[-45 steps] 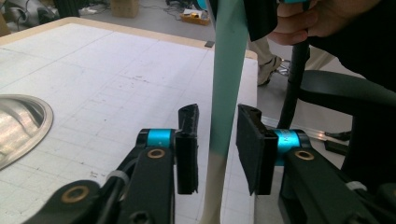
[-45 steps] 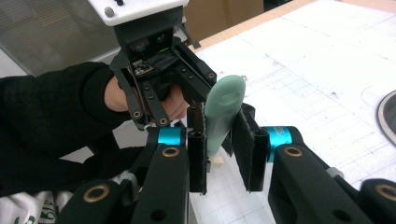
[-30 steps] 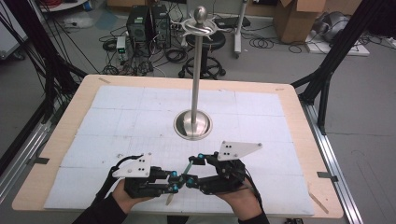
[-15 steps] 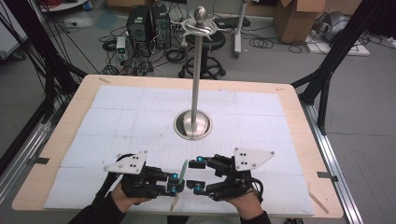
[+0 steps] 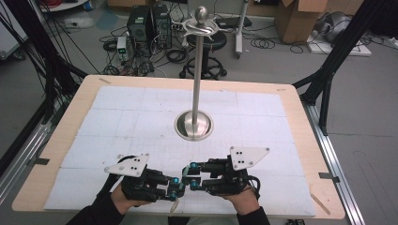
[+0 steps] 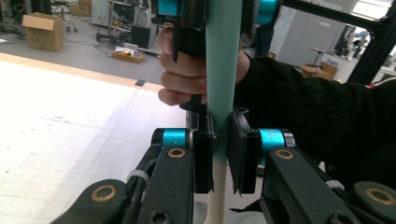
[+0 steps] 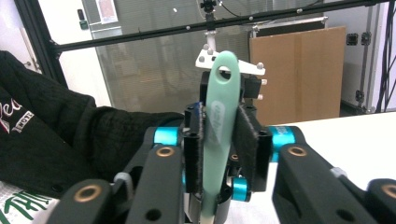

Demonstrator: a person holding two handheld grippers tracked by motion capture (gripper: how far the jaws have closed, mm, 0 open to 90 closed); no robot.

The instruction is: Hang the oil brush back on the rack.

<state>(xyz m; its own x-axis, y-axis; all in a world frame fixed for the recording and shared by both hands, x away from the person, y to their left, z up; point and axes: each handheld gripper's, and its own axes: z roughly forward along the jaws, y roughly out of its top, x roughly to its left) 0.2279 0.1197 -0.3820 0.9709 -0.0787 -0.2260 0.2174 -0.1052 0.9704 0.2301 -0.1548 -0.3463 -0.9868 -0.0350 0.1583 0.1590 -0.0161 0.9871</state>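
Over white table (image 5: 117, 122), both grippers' jaws seemingly clamp one green utensil (image 7: 219, 126).

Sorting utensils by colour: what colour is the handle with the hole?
Mint green handle, seen best in the right gripper view.

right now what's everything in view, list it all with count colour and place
tall steel stand with round base and ball top: 1, silver, centre of the table
white gridded mat: 1, white, covers the tabletop
pale wooden table: 1, light wood rim around the mat
mint green plastic handle with a hanging hole: 1, green fading to cream, between both sets of jaws
cardboard boxes: brown, floor behind
left gripper: 1, black and teal, near edge, shut on the handle
right gripper: 1, black and teal, jaws have just been closing, pads at the handle
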